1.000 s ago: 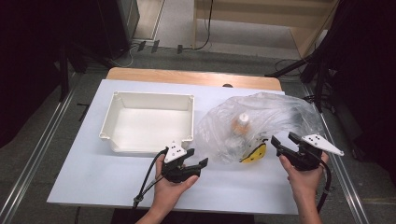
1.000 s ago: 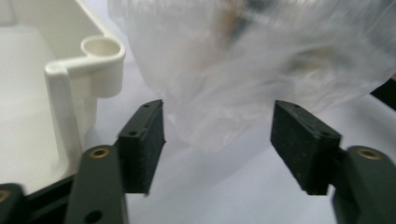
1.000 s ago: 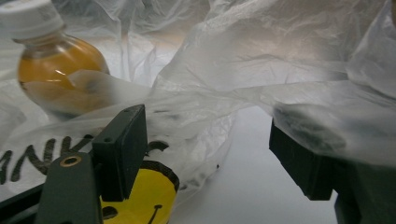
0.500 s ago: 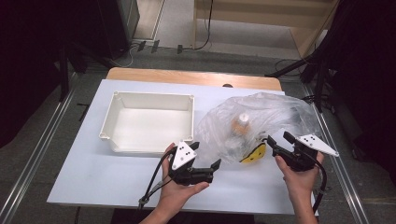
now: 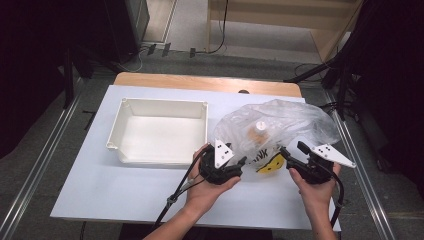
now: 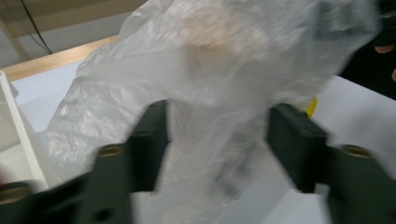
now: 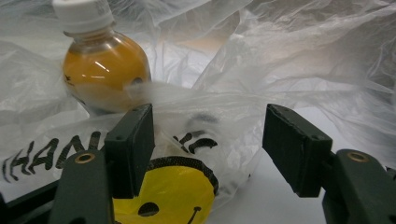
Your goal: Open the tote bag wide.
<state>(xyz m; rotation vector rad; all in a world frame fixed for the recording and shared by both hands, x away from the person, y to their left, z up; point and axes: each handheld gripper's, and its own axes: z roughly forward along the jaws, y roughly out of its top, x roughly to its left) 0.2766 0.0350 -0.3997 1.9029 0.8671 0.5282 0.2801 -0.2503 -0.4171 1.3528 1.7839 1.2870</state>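
A clear plastic bag lies crumpled on the white table, right of centre. Inside it stands a bottle of orange drink with a white cap. The bag's near side bears black letters and a yellow smiley print. My left gripper points right at the bag's left edge. In the left gripper view its jaws are open, with the bag film bulging between them. My right gripper is open at the bag's right front. In the right gripper view the bottle and the smiley print lie just beyond its jaws.
An empty white tray sits left of the bag, its near wall close to my left hand. The white table top has bare room at the front left. A wooden strip runs along the far edge. Each gripper trails a black cable.
My left gripper has swung right and reached the bag's left edge, and its view is blurred by motion. My right gripper has crept slightly left toward the bag.
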